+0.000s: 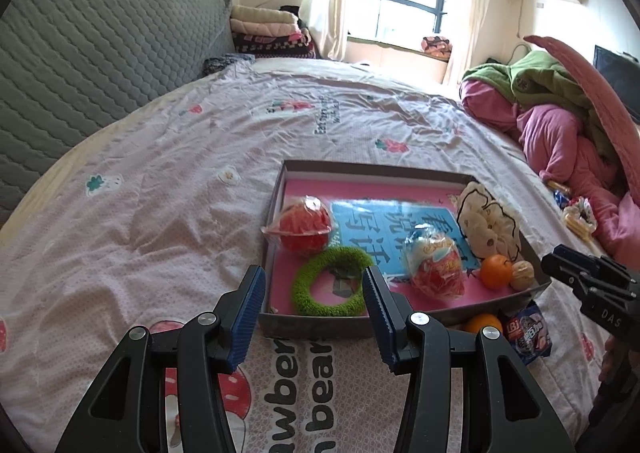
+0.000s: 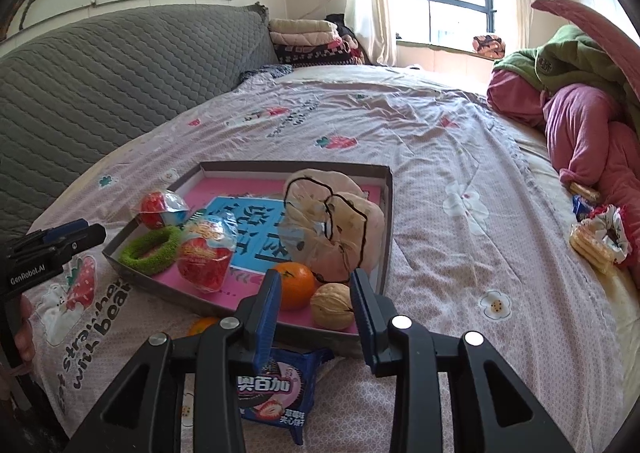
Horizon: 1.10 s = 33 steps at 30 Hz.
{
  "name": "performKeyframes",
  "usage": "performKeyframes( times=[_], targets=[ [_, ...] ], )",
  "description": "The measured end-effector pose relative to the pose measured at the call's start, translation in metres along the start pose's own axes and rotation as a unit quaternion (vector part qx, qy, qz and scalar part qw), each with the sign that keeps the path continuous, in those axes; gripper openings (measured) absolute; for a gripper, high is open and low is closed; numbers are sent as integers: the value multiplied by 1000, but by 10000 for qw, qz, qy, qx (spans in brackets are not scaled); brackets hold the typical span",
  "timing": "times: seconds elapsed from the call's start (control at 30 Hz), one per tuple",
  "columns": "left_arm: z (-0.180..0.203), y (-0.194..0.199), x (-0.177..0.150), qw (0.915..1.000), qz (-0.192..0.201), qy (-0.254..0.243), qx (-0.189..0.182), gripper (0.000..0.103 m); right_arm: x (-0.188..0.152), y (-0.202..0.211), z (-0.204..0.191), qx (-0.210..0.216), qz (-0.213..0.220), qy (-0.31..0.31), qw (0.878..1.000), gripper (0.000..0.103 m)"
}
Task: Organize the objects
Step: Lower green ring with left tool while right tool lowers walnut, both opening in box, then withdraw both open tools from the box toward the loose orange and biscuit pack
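Grey cardboard tray [image 2: 386,221] on the pink bedsheet [image 1: 160,213] holds, left to right, a green fuzzy ring [image 1: 330,281], wrapped red toy eggs, an orange and a walnut [image 2: 332,305]. Left gripper [image 1: 314,317] hangs part open, empty. Right gripper [image 2: 316,317], part open, empty, hovers above the blue biscuit packet [image 2: 276,389]; lower squarely over it before closing.

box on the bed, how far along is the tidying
Done: the box holds a green ring, two wrapped red balls, a plush toy, an orange and a walnut. In hand: nothing; both tools are open. Left: a second orange, a cookie packet and the far snacks.
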<state>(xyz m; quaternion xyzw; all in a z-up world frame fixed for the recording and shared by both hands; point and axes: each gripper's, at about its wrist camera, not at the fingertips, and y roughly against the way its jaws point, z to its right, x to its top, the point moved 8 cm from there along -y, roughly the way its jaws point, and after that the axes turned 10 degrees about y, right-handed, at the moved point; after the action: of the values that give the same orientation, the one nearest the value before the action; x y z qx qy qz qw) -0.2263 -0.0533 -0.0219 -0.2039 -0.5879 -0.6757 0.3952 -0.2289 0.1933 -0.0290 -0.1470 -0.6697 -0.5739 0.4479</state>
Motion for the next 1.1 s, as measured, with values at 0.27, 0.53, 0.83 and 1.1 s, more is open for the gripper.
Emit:
performKeyframes(
  times=[0.27, 0.53, 0.83, 1.1],
  targets=[
    [8, 26, 12, 9997, 225, 10, -90, 57, 8, 13, -4, 12, 248, 26, 9997, 46],
    [28, 38, 5, 9993, 223, -172, -232, 58, 10, 32, -14, 137, 465, 40, 9988, 51],
    [47, 45, -15, 9985, 104, -388, -376, 58, -10, 45, -27, 173, 435, 11, 9989, 52],
    [60, 52, -33, 9975, 10, -556, -437, 58, -22, 48, -29, 38, 352, 48, 9994, 52]
  ],
)
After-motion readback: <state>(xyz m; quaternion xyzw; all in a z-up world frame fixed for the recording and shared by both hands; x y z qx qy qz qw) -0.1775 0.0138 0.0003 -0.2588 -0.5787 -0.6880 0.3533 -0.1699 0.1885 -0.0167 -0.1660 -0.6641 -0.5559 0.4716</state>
